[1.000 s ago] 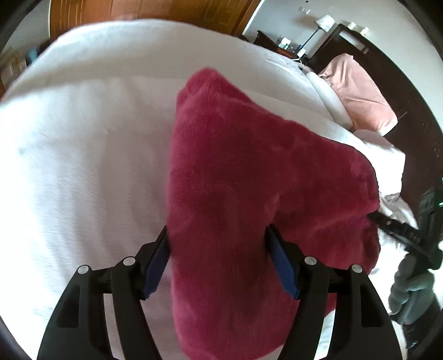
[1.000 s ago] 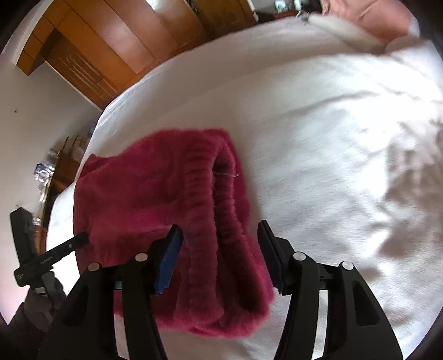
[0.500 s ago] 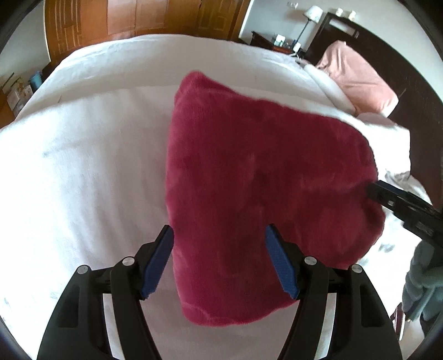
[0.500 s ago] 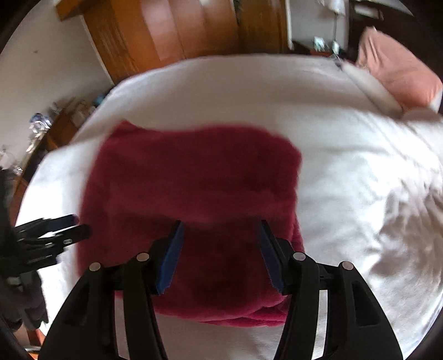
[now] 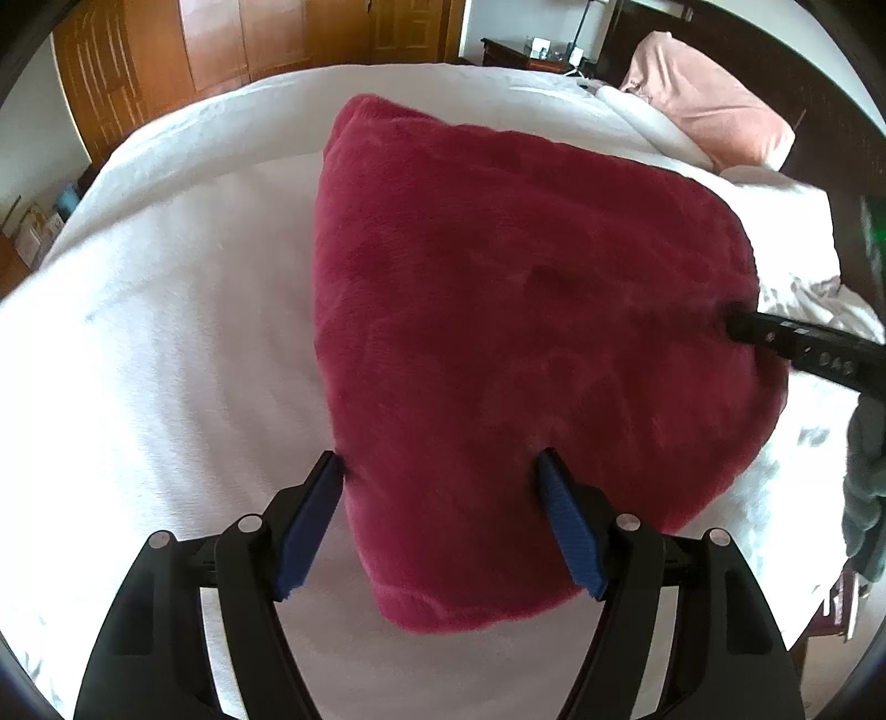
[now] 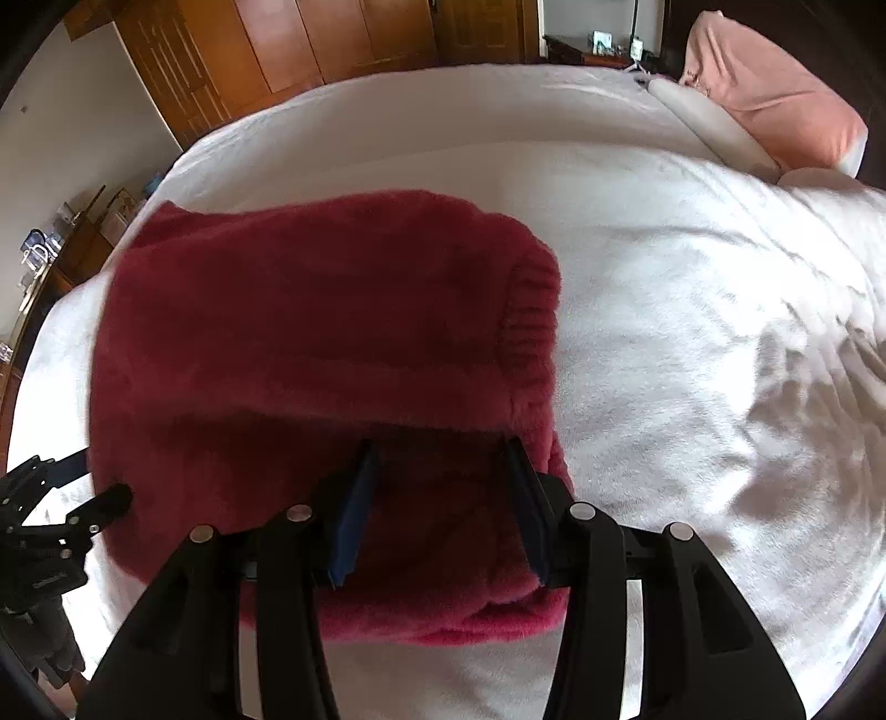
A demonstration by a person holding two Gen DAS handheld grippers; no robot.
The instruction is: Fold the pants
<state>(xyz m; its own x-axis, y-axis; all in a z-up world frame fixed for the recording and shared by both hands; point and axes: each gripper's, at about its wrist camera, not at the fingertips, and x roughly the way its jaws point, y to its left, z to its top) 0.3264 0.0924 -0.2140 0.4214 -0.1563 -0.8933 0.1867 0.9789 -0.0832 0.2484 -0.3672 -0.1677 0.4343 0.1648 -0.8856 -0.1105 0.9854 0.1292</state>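
The left gripper (image 5: 440, 465) points steeply down at the bed, its jaws set fairly wide and just opened a little further. The near corner of the pants (image 5: 498, 343) lies between its blue pads (image 5: 565, 520), and the left pad tip touches the cloth edge; whether the pads press on it I cannot tell.

The right gripper (image 6: 443, 459) also tilts down, its jaws narrower and just closing. Its tips reach under a raised fold of the pants (image 6: 310, 343), with the lower layer between the pads (image 6: 349, 520); a real grip cannot be made out there either.

The pants are dark red and fluffy, folded into a thick bundle that rests on the white blanket (image 5: 155, 332), toward the near side of the bed. A ribbed waistband (image 6: 529, 327) shows at the bundle's right edge in the right view.

Farther off, a pink pillow (image 5: 714, 105) sits at the head of the bed, and wooden doors (image 6: 310, 50) stand behind.
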